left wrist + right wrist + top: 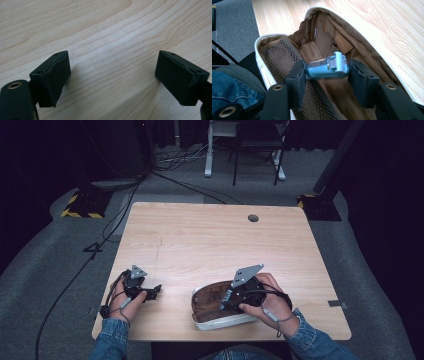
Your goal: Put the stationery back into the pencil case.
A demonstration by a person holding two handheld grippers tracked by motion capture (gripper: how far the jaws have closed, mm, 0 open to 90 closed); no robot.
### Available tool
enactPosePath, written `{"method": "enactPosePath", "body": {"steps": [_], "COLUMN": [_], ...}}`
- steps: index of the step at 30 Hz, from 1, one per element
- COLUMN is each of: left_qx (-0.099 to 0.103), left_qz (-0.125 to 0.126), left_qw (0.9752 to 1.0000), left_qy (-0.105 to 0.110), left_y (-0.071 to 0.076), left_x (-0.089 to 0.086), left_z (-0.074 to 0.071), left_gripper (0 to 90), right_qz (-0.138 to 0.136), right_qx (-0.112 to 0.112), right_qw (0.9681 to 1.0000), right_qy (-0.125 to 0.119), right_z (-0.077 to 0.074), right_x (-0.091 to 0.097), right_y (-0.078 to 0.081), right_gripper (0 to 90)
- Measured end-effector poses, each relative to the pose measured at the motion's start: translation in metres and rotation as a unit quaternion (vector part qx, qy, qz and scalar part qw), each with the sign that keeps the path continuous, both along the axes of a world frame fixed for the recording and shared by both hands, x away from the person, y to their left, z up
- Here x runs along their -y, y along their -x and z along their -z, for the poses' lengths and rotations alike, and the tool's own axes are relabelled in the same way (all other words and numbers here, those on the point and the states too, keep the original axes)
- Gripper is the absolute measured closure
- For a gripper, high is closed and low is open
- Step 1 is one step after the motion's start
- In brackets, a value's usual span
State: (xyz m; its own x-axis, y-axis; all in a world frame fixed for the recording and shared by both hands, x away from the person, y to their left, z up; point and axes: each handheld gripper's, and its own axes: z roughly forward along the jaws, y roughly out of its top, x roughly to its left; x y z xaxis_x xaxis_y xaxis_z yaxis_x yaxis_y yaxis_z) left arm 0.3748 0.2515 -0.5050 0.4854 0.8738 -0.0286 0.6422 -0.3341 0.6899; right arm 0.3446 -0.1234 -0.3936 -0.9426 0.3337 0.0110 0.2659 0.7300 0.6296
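The right tongs (327, 68) are clamping one small pale-blue and clear plastic item (327, 68) and holding it inside the open brown-lined pouch (287, 57), seemingly so that it can be packed there. That single pouch (210, 305) is lying at the near edge of the bench (200, 240), right of centre, unzipped wide to give access. The left tongs (112, 77) are standing wide and empty over bare wood at the near left, apparently waiting. Count: two tongs, one pouch, one item.

You have a bare wooden table (200, 240) with a round cable hole (253, 218) at its far right, chair legs (255, 160) beyond.
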Motion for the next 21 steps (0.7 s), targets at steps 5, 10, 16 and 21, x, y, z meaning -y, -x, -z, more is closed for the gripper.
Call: {"method": "enactPosePath", "body": {"steps": [5, 10, 16, 21], "left_qx": [0.000, 0.000, 0.000, 0.000], "left_qz": [0.000, 0.000, 0.000, 0.000], "left_qw": [1.0000, 1.0000, 1.0000, 1.0000], "left_qy": [0.000, 0.000, 0.001, 0.001], "left_y": [0.000, 0.000, 0.000, 0.000], "left_x": [0.000, 0.000, 0.000, 0.000], "left_z": [0.000, 0.000, 0.000, 0.000], "left_gripper": [13.1, 13.1, 12.9, 12.9], "right_qz": [0.004, 0.009, 0.015, 0.013], "right_qx": [0.002, -0.002, -0.012, 0.001], "right_qw": [1.0000, 0.9999, 0.9998, 0.9996], "right_qy": [0.002, 0.006, -0.006, -0.023], "right_z": [0.004, 0.007, 0.008, -0.003], "right_x": [-0.003, -0.005, -0.005, 0.001], "right_y": [0.001, 0.000, -0.001, 0.001], "right_gripper": [49.6, 49.4, 37.4, 37.3]}}
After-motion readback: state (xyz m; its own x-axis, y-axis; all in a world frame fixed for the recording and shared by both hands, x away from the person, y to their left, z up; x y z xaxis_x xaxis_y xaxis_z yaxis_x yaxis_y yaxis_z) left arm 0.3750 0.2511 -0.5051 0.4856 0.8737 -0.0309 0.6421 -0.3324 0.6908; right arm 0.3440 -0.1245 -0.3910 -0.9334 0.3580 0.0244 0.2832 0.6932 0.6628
